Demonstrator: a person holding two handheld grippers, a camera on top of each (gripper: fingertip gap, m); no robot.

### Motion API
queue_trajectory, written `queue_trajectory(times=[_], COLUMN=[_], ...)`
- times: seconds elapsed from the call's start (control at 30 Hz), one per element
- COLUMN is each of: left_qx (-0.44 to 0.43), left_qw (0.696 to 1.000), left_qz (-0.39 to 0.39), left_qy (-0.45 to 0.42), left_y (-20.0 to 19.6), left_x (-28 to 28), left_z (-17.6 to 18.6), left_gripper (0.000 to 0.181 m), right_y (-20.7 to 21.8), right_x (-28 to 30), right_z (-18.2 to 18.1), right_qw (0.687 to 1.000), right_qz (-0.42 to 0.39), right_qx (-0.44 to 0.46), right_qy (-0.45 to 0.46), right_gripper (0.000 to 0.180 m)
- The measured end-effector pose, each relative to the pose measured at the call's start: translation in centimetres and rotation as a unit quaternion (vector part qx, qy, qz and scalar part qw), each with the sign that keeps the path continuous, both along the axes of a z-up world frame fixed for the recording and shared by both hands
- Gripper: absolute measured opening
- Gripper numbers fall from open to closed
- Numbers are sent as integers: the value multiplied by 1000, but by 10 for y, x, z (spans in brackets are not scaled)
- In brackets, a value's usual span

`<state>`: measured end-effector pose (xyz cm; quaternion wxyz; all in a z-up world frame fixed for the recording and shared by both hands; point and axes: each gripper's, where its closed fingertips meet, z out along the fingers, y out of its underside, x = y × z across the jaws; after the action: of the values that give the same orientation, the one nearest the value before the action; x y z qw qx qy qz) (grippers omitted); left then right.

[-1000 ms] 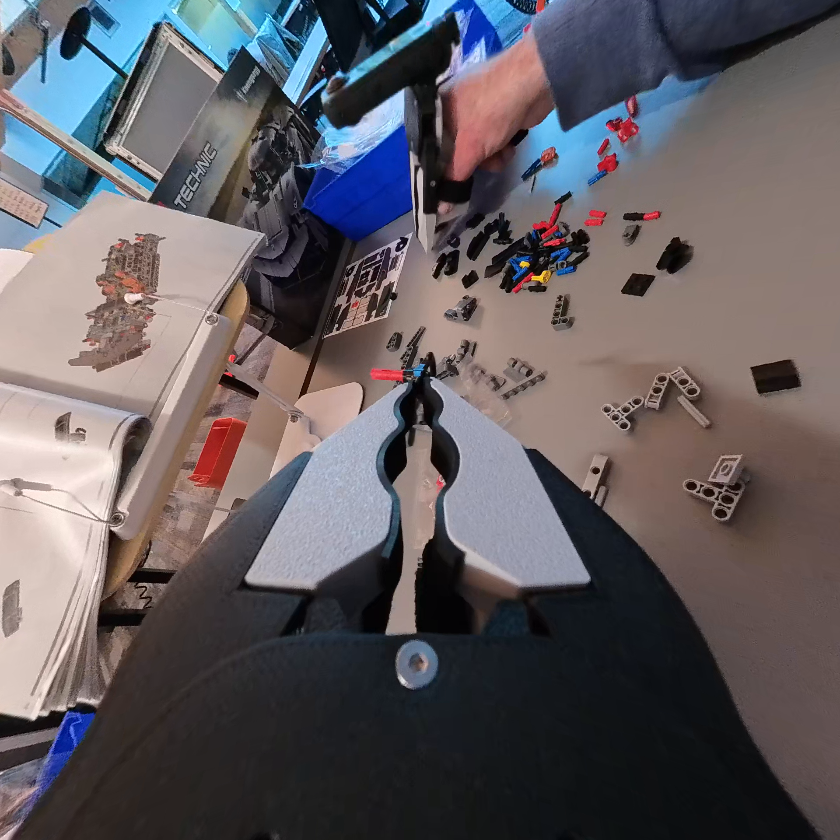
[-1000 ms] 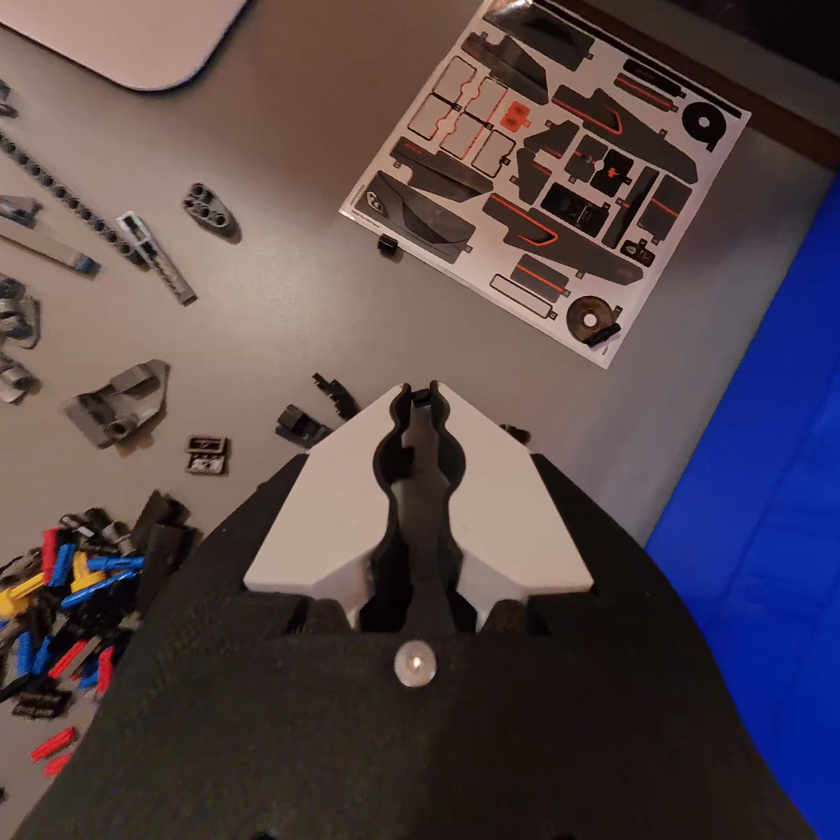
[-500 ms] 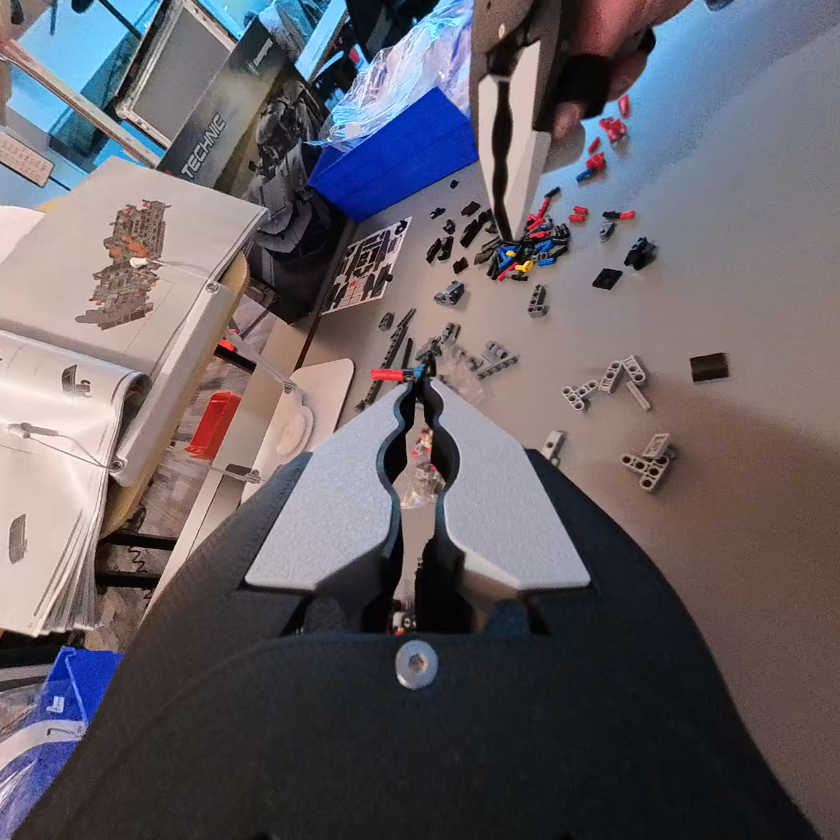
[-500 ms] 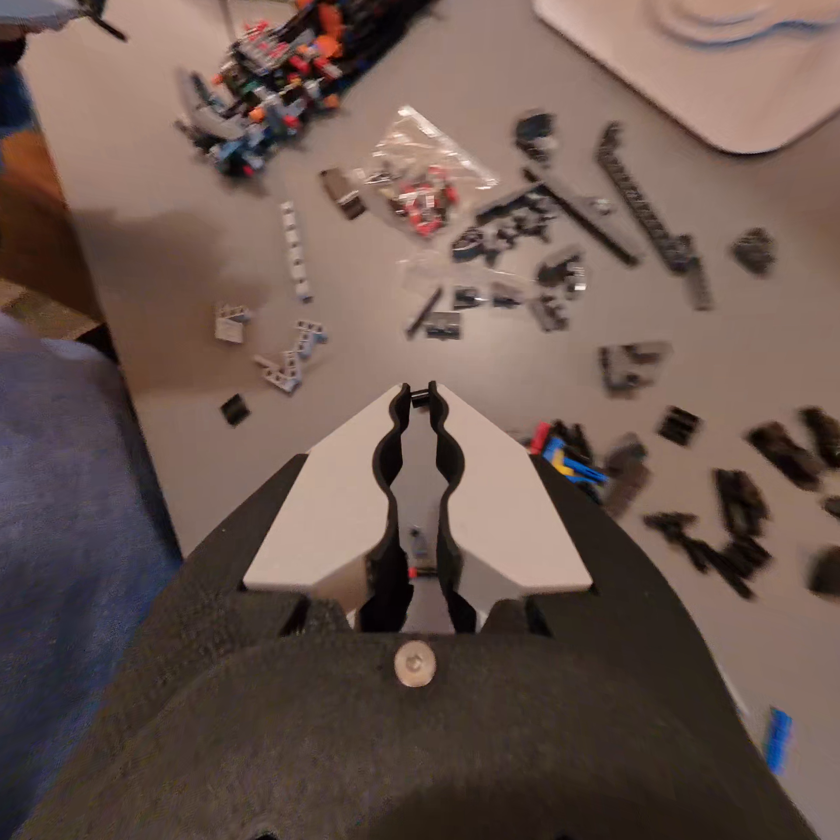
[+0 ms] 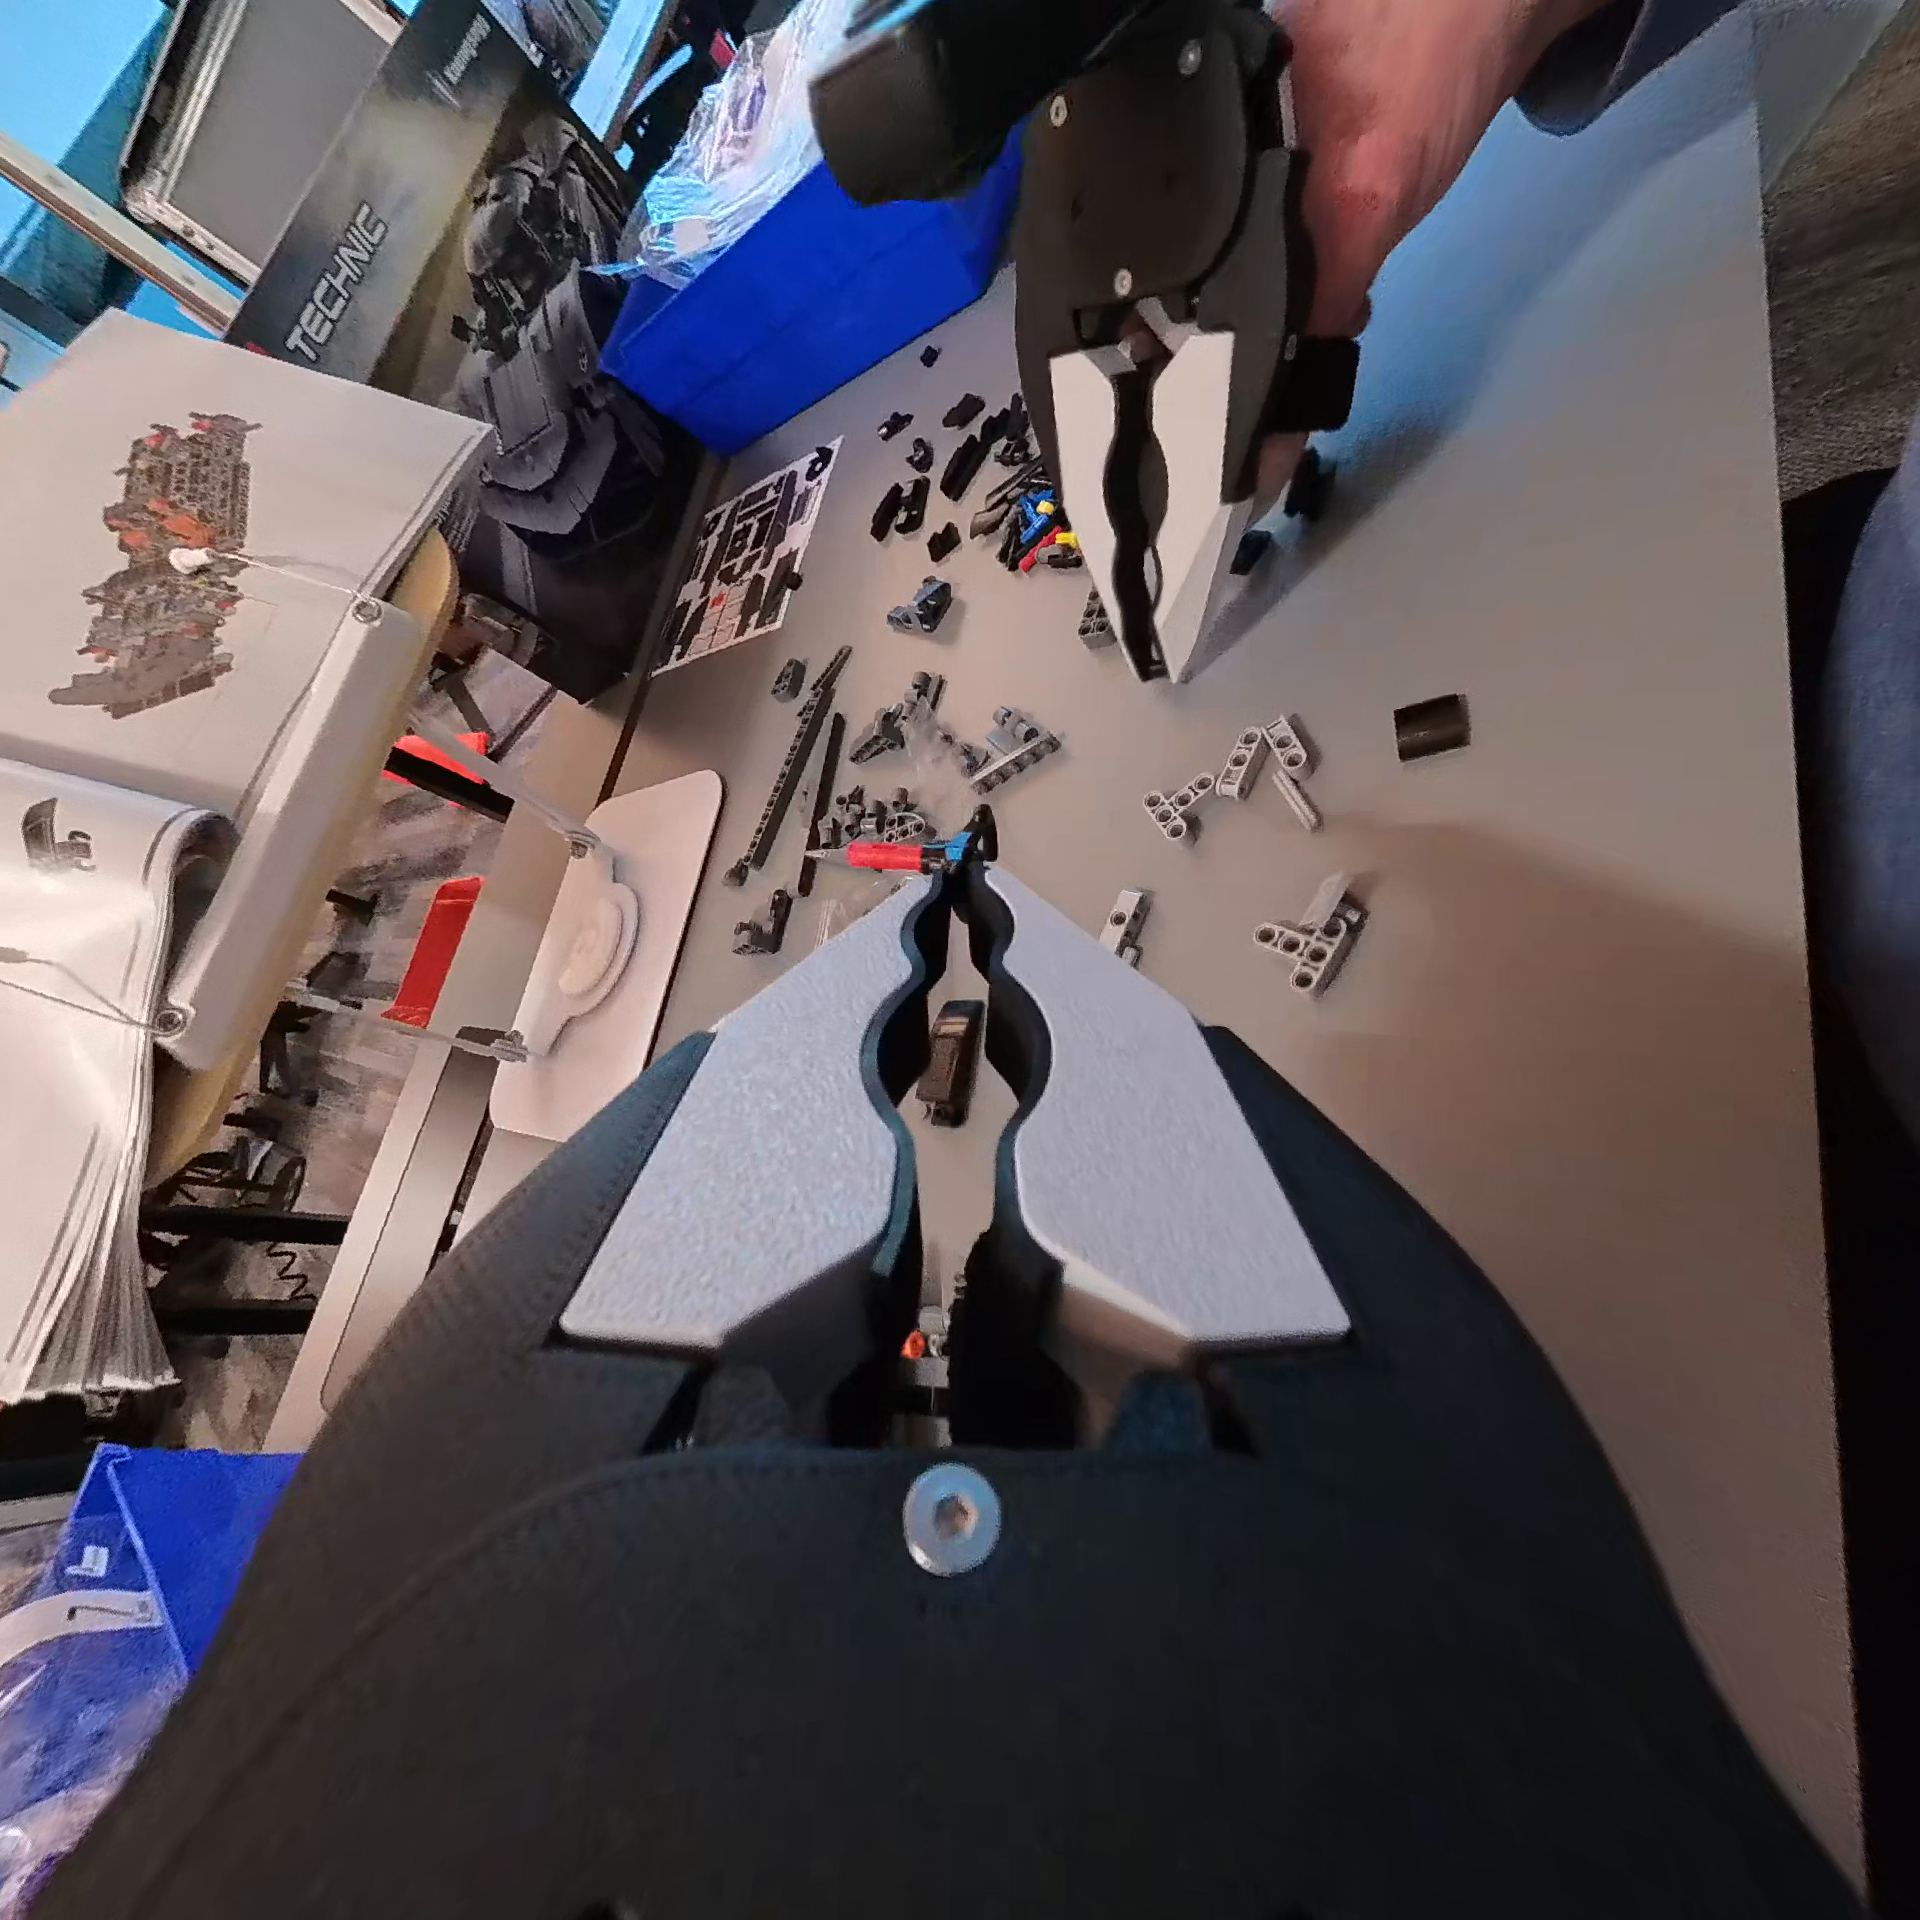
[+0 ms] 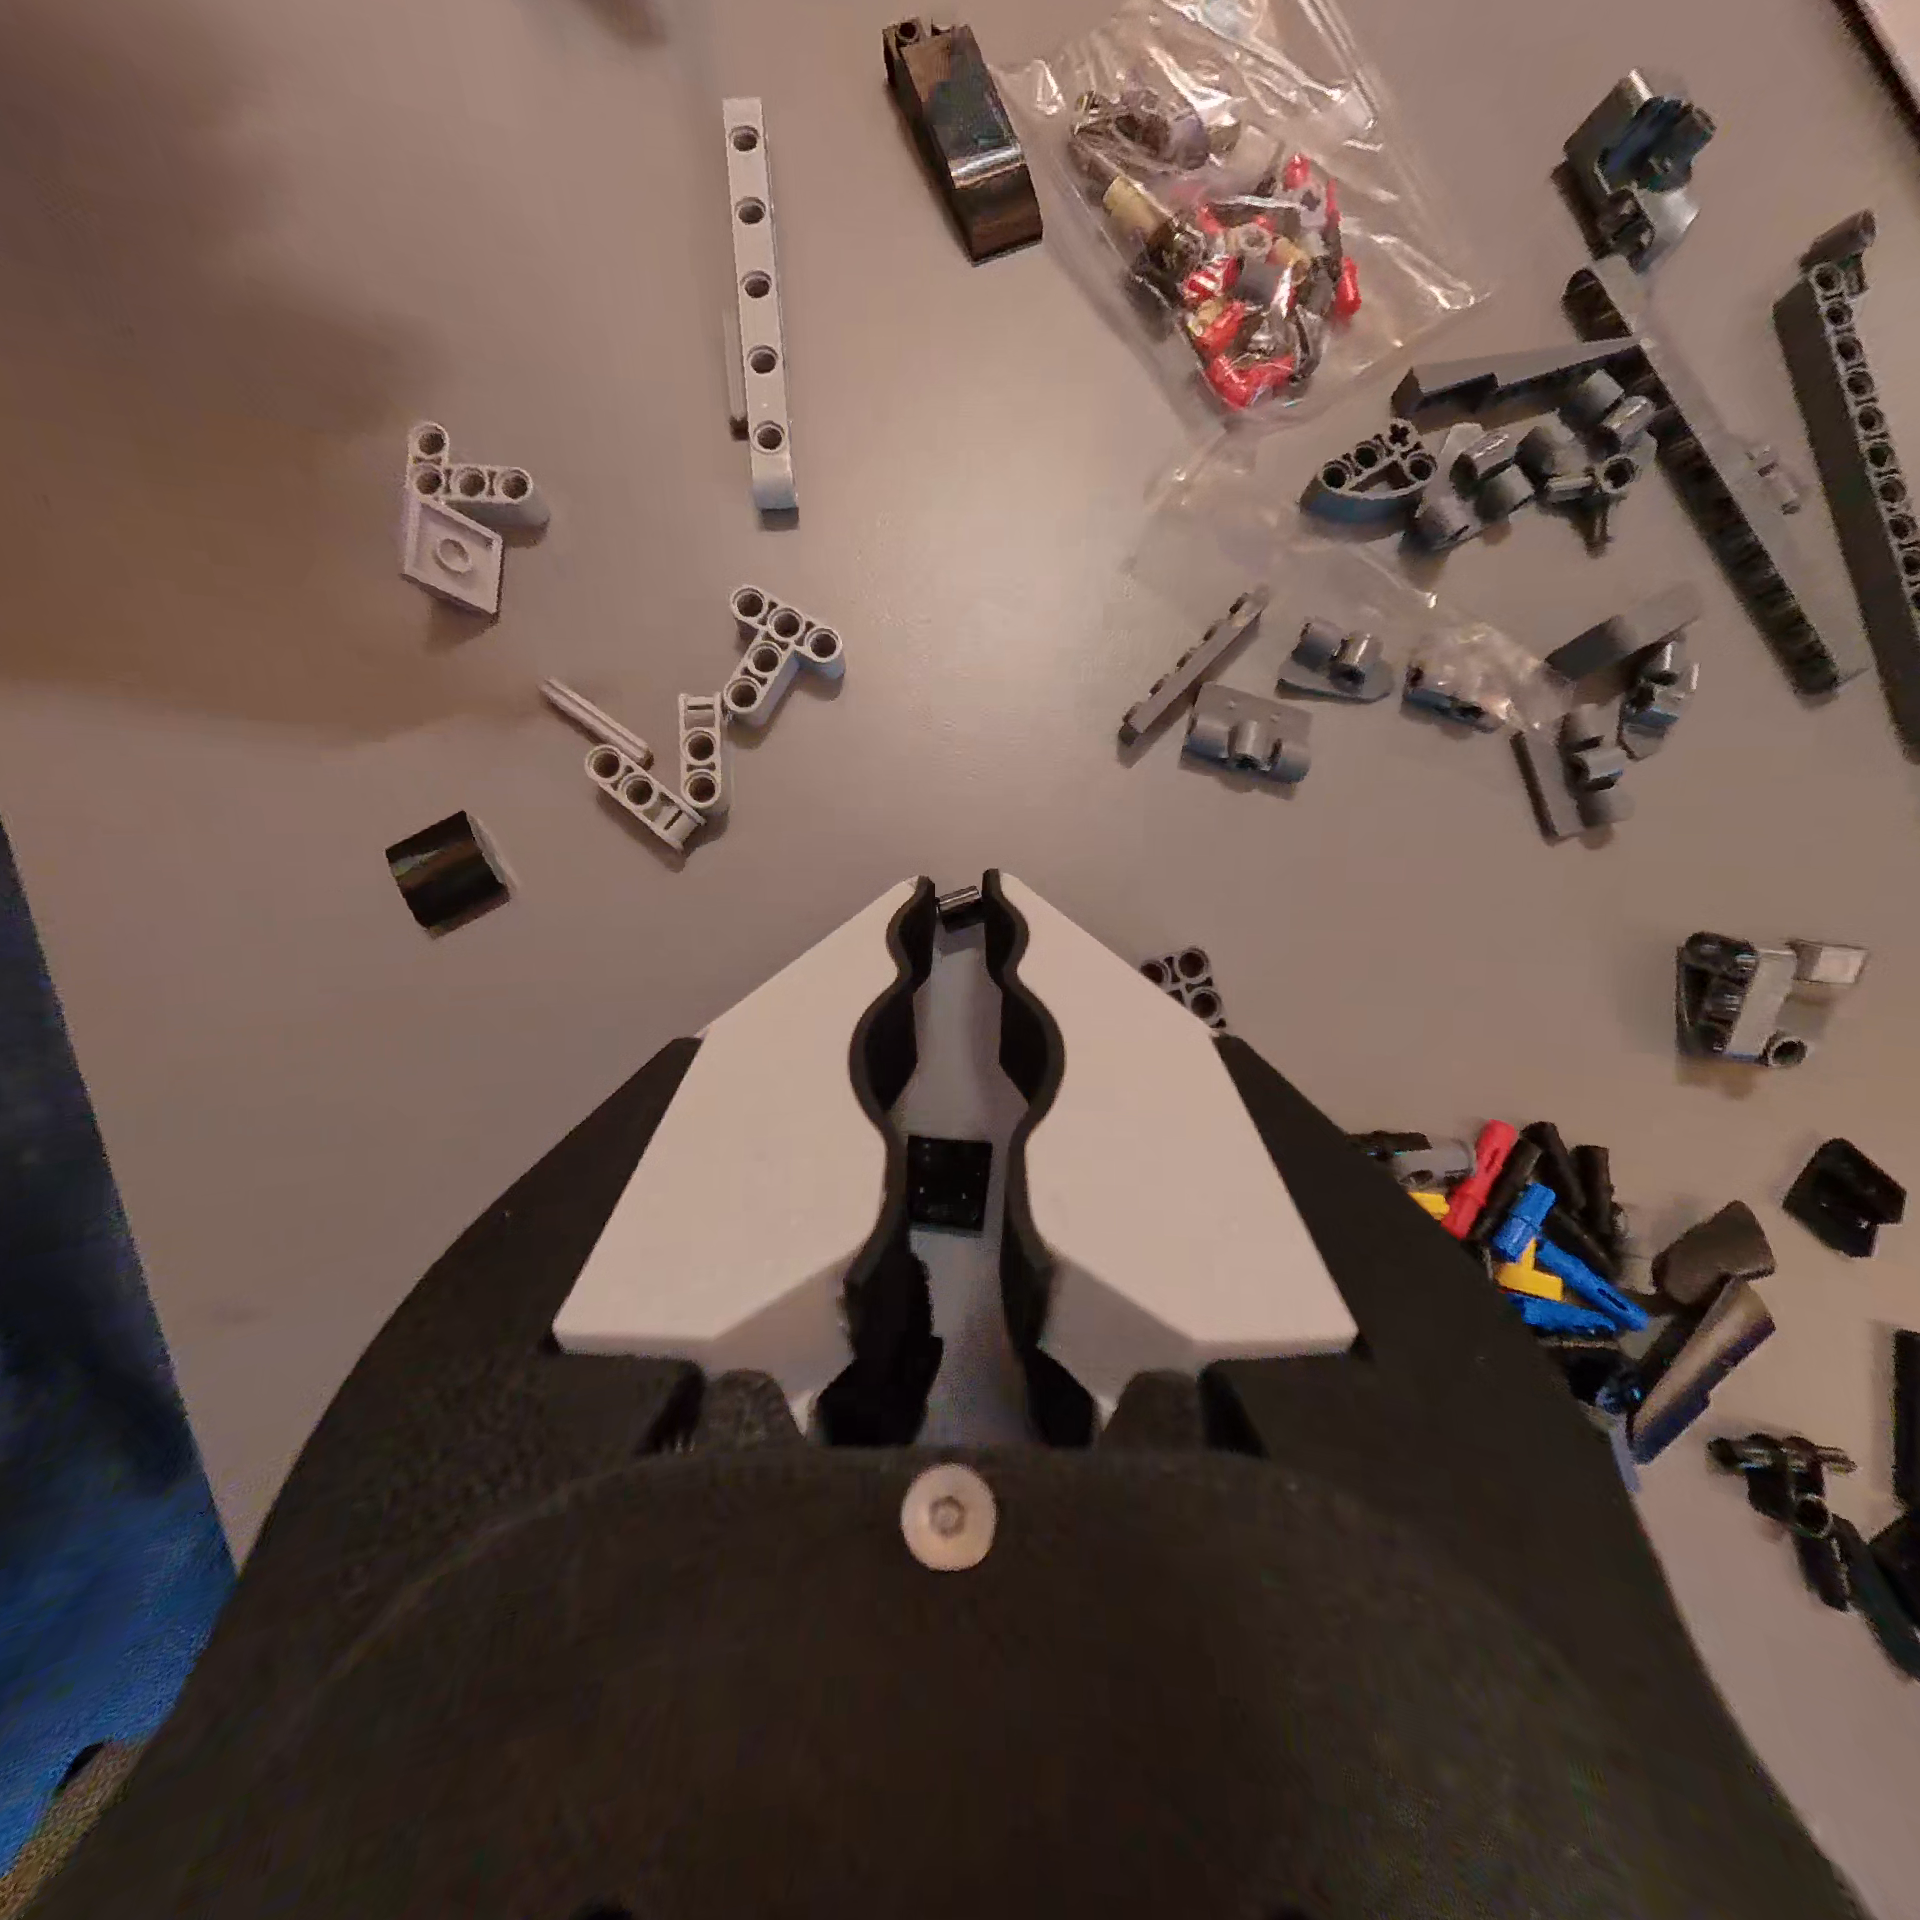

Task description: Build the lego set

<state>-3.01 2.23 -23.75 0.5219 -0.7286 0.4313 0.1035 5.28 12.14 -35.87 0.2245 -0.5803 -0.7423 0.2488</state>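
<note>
- My grey bench (image 6: 987,644) carries scattered light-grey beams (image 6: 756,301).
- I see a clear bag of small parts (image 6: 1247,239) beside dark-grey beams (image 6: 1704,499).
- A sticker sheet (image 5: 748,561) lies near its far edge.
- A black curved piece (image 6: 447,871) sits apart.

Only real writing is white lettering running up the dark set box (image 5: 447,156) at the table's edge. Sticker sheet (image 5: 748,566) markings are too tiny to read.

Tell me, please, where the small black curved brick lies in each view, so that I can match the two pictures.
Left wrist view: the black curved brick lies right of centre on the table, just right of the light grey angled beams.
Right wrist view: it lies left of centre, at the lower left of the same beams.
Shared landmark: the cluster of light grey angled beams.
</note>
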Motion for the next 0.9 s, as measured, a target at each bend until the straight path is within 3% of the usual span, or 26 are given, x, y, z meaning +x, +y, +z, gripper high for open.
queue_trajectory(times=[0.13,0.37,0.67,0.9], left_qx=[1,-4,-4,-4], left_qw=[1000,1000,1000,1000], left_qz=[1,1,-5,-11], left_qy=[-7,-13,-15,-15], left_y=[1,4,7,5], left_x=[-1,-2,-3,-3], left_z=[-1,-5,-6,-8], left_gripper=[1,1,1,1], right_y=[-4,0,-3,-7], right_x=[1,13,5,-6], right_z=[0,9,0,-1], right_qw=[1000,1000,993,996], right_qz=[8,-16,-118,-89], right_qx=[-4,-11,-14,-9], right_qy=[-8,-17,-18,-5], right_gripper=[17,18,18,16])
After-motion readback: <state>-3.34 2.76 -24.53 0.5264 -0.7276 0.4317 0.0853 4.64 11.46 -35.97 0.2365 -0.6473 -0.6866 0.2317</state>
